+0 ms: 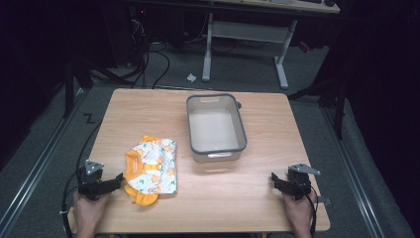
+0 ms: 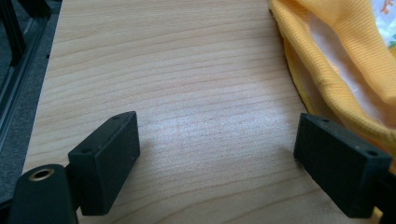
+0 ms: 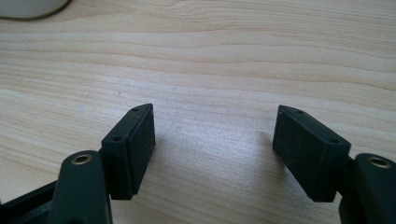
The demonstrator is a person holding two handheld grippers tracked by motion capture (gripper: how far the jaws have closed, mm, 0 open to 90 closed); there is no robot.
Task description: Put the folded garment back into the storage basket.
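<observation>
A wooden table [image 1: 257, 198] stands in a dark room on grey floor, bearing a grey bin [image 1: 216, 127]. The shirt [image 1: 151, 171] lies just beside the left claw [image 1: 119, 179]; both claws gape empty, the right claw [image 1: 274, 179] well apart.

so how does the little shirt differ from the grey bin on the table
The shirt is soft cloth lying flat and rumpled; the bin is a rigid box standing upright with an open top. The shirt is orange and white with a print; the bin is plain grey with a pale inside. The shirt lies right beside the left gripper; the bin stands farther back, near the table's middle. Both rest on the table, and neither is held.
</observation>
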